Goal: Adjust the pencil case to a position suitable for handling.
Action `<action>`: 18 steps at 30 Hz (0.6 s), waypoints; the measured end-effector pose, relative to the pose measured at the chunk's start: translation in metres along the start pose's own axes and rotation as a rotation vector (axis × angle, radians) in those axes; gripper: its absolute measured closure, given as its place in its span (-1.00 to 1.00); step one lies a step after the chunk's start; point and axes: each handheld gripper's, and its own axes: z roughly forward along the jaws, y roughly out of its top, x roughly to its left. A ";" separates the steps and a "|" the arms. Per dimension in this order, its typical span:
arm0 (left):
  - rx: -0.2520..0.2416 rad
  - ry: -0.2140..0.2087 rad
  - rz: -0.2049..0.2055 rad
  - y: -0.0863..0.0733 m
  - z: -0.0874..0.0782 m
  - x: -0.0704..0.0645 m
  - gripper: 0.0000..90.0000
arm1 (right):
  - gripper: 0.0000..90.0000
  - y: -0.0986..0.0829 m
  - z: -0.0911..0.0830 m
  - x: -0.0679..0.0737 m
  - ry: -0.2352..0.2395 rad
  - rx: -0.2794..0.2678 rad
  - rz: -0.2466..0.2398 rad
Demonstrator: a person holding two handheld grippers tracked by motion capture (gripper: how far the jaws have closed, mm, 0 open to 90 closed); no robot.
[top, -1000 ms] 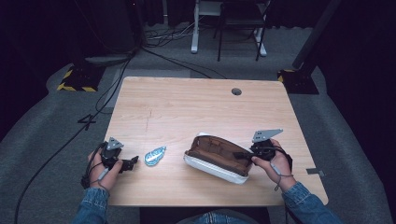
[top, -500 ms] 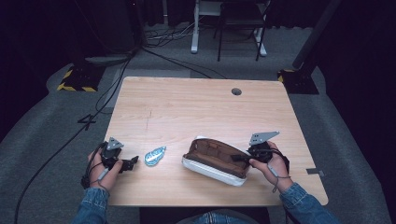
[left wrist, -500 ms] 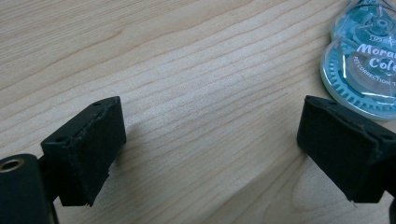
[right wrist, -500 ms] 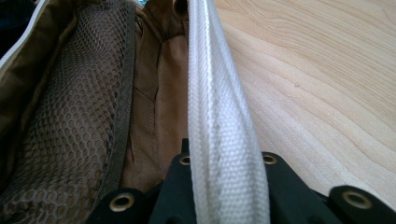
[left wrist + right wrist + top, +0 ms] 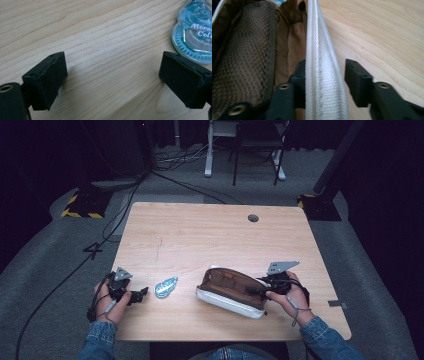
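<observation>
An open pouch (image 5: 227, 287), white outside with a brown lining, lies on the wooden table (image 5: 200, 235) near the front right. My right gripper (image 5: 252, 291) is at its right end. In the right gripper view the jaws (image 5: 325, 80) straddle the pouch's white woven rim (image 5: 317, 37); the inner jaw touches it and the outer one stands a little off. A brown mesh pocket (image 5: 249, 50) lines the inside. A teal correction tape dispenser (image 5: 166, 287) lies left of the pouch. My left gripper (image 5: 141, 293) is open just left of the dispenser (image 5: 193, 37), with bare wood between its jaws (image 5: 112, 80).
A round cable hole (image 5: 253, 218) sits near the table's far edge. Cables (image 5: 115, 220) run over the floor at the left. A yellow-and-black striped base (image 5: 80, 205) stands at the far left, and white desk legs (image 5: 210, 150) stand behind the table.
My right gripper has moved left onto the pouch's right end, so its jaws now straddle the rim. The pouch shifted slightly left. The left gripper has not moved.
</observation>
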 end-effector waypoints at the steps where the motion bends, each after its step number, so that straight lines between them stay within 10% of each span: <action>1: 0.000 0.000 0.000 0.000 0.000 0.000 -0.81 | 0.06 0.001 -0.001 0.000 -0.008 -0.002 -0.002; 18: 0.004 -0.001 0.014 0.000 -0.001 0.000 -0.81 | -0.28 0.007 -0.035 0.010 -0.073 -0.090 -0.010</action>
